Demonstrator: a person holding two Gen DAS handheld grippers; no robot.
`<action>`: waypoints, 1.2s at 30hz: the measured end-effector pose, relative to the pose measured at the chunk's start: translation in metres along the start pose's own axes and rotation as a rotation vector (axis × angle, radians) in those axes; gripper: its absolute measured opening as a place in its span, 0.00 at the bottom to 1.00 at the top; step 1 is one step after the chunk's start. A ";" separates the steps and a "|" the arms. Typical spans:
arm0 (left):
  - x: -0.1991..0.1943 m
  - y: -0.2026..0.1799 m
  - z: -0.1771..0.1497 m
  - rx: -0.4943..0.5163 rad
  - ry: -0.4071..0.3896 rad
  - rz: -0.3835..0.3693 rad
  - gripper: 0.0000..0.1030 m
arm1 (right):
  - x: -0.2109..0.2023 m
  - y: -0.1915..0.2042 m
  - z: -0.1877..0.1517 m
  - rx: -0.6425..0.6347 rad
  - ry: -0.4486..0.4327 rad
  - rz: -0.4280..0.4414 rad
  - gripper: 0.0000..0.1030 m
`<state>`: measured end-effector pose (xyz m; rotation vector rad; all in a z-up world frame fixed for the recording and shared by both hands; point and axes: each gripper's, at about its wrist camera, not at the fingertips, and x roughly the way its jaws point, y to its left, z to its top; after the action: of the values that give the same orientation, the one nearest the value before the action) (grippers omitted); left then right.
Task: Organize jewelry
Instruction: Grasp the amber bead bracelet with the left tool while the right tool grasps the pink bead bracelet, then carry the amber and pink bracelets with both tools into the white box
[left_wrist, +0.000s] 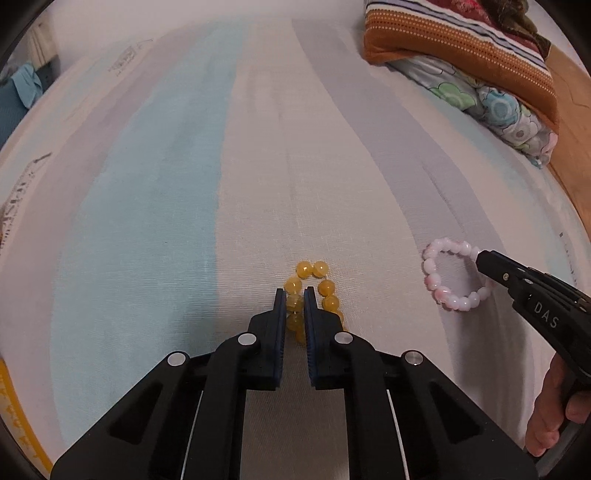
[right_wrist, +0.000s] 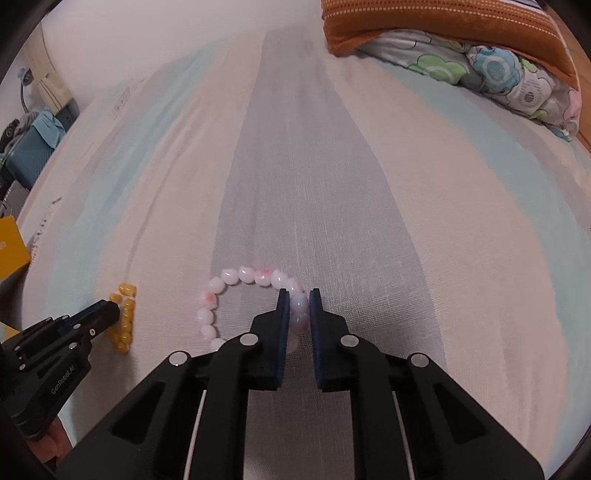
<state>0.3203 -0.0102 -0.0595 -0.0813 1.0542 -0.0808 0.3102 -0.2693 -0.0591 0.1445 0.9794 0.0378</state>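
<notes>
A yellow bead bracelet (left_wrist: 320, 282) lies on the striped bedsheet. My left gripper (left_wrist: 294, 295) is shut on its left side, beads pinched between the jaws. It also shows in the right wrist view (right_wrist: 125, 317) at the far left, with the left gripper (right_wrist: 110, 312) on it. A pink-and-white bead bracelet (right_wrist: 236, 291) lies on the grey stripe. My right gripper (right_wrist: 299, 293) is shut on its right side. In the left wrist view the pink bracelet (left_wrist: 448, 275) sits at the right with the right gripper (left_wrist: 482, 260) on it.
Folded blankets and a floral quilt (left_wrist: 480, 66) are stacked at the far right of the bed (left_wrist: 184, 184). A yellow card (right_wrist: 11, 243) lies at the left edge. Blue items (right_wrist: 33, 147) stand beyond the bed's left side.
</notes>
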 end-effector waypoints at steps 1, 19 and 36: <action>-0.004 0.000 -0.001 -0.001 -0.004 -0.002 0.09 | -0.004 0.001 0.000 -0.002 -0.010 0.008 0.10; -0.073 -0.011 -0.010 0.026 -0.077 0.029 0.09 | -0.070 0.024 -0.008 -0.059 -0.129 0.058 0.10; -0.153 0.011 -0.041 0.003 -0.139 0.081 0.09 | -0.141 0.075 -0.043 -0.123 -0.199 0.090 0.10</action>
<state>0.2091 0.0162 0.0516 -0.0413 0.9170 -0.0033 0.1984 -0.2043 0.0446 0.0773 0.7690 0.1633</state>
